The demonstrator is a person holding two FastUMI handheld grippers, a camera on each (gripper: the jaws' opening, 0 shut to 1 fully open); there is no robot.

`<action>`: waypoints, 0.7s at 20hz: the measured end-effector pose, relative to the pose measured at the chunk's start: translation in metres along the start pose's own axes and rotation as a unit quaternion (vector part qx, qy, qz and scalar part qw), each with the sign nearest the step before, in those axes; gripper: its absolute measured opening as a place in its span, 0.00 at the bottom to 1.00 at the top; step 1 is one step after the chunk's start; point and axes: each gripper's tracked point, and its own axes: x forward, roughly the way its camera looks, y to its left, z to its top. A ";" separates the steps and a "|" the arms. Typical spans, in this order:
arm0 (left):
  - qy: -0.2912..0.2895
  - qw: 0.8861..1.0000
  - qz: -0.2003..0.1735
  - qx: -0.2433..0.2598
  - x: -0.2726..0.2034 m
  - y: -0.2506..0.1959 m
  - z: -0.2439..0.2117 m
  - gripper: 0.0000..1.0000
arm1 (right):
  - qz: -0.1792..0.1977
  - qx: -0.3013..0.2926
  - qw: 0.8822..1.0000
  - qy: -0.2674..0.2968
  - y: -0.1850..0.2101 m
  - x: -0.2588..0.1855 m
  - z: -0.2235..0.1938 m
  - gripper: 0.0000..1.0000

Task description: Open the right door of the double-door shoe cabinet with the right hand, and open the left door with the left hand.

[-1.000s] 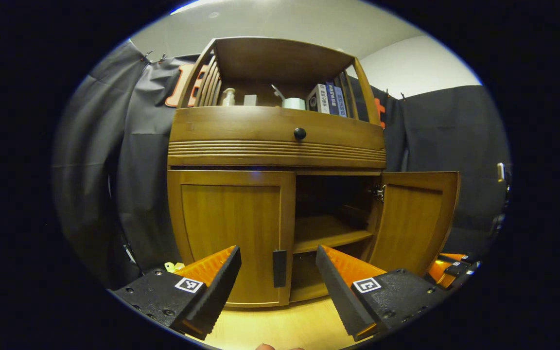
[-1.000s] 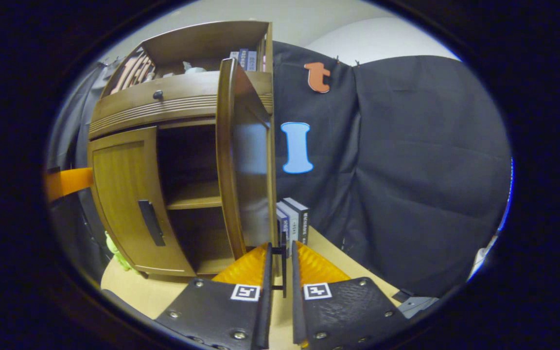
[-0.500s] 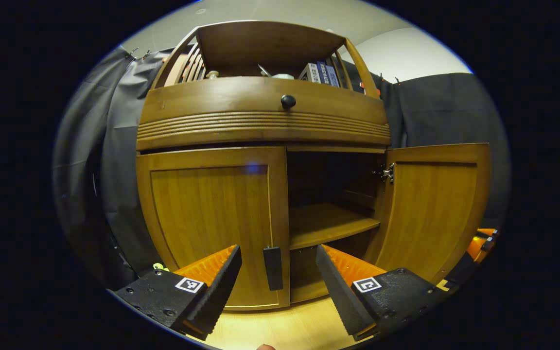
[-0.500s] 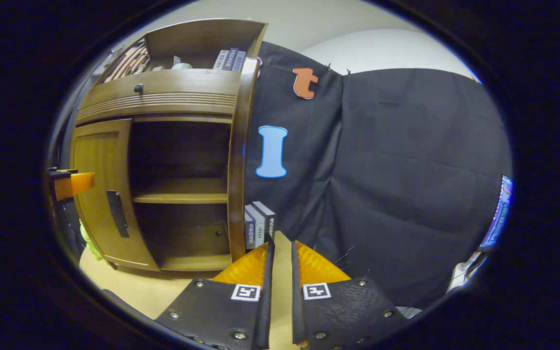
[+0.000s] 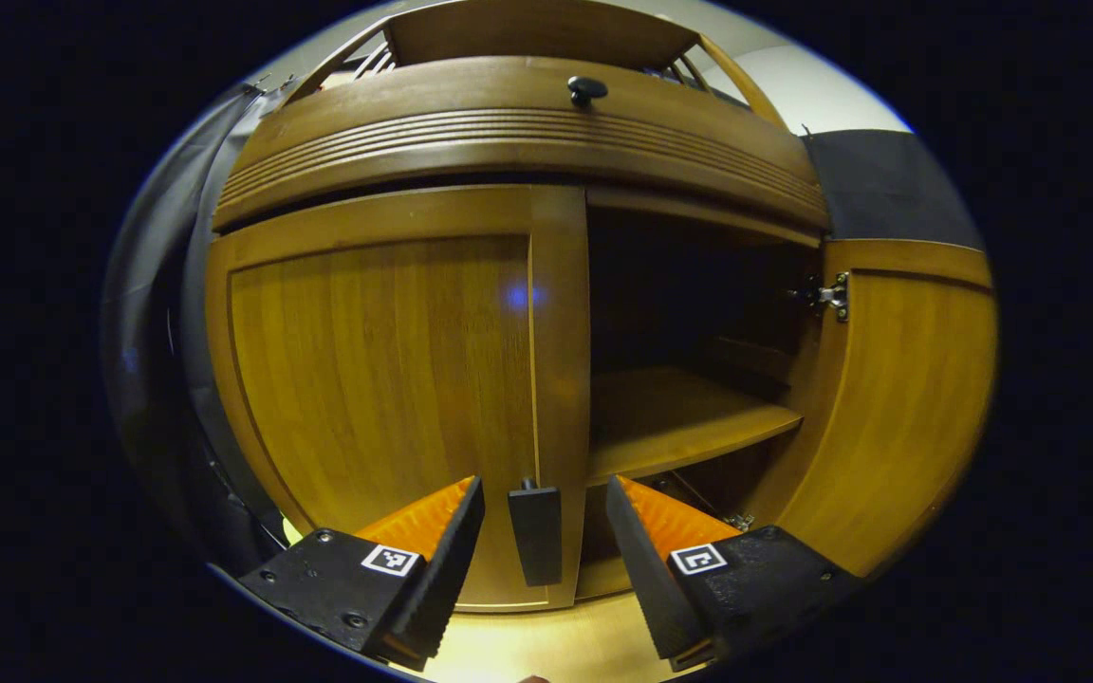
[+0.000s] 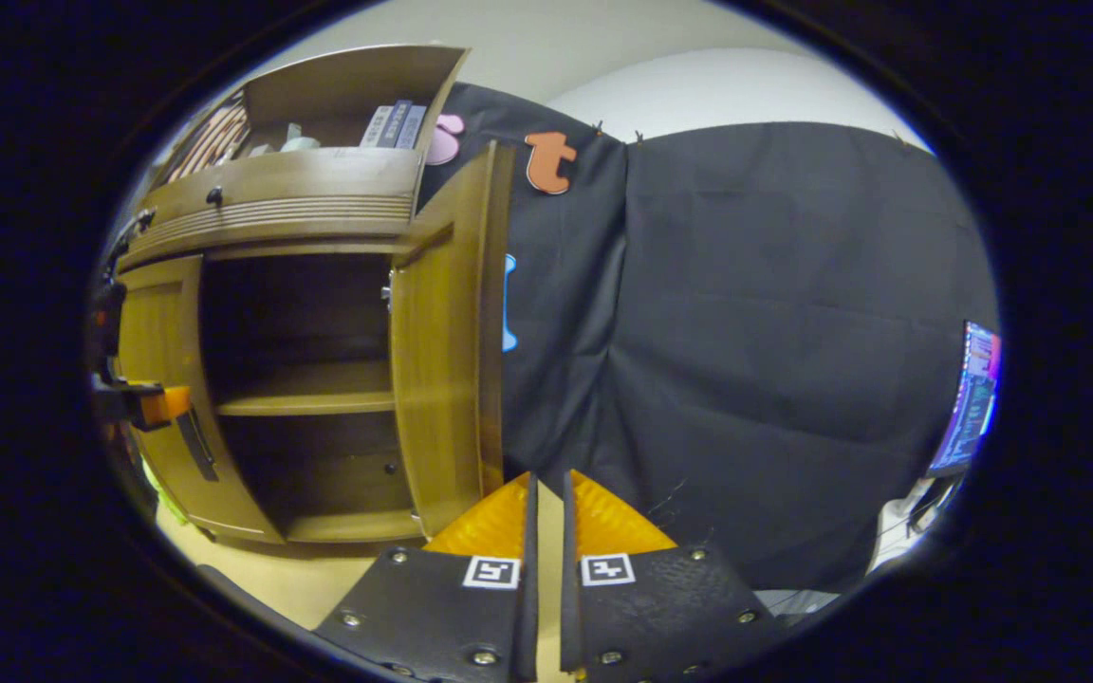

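The wooden shoe cabinet point(image 5: 527, 142) is close in front of me. Its left door point(image 5: 376, 379) is closed, and the dark handle point(image 5: 535, 533) on it stands between the fingers of my open left gripper point(image 5: 542, 489), untouched on either side. The right door point(image 5: 907, 408) is swung wide open, baring the inner shelf point(image 5: 679, 422). In the right gripper view the open right door point(image 6: 437, 341) shows its inner face, and my right gripper point(image 6: 547, 479) is shut just right of its lower corner with nothing between the fingers. The left gripper point(image 6: 143, 403) shows by the left door point(image 6: 153, 379).
A drawer with a round black knob point(image 5: 586, 90) runs above the doors. Books point(image 6: 393, 125) and small items stand on the cabinet's top shelf. Black cloth wall point(image 6: 774, 360) hangs right of the cabinet. A screen point(image 6: 973, 398) glows at the far right. The cabinet stands on a light wooden surface point(image 6: 252, 569).
My left gripper moved closer to the left door until its handle came between the open fingers. The right door swung farther open, and the right gripper no longer holds its handle.
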 end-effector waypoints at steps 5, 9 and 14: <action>0.013 1.000 0.007 -0.014 0.018 0.003 -0.012 0.58 | -0.002 -0.004 1.000 -0.001 -0.005 -0.005 0.003 0.10; 0.006 0.999 0.016 -0.029 0.022 0.006 -0.012 0.37 | -0.012 -0.002 1.000 0.000 -0.015 -0.009 0.002 0.10; 0.004 0.999 0.009 -0.031 0.021 0.007 -0.014 0.32 | -0.016 0.008 1.000 -0.010 -0.023 -0.021 0.011 0.09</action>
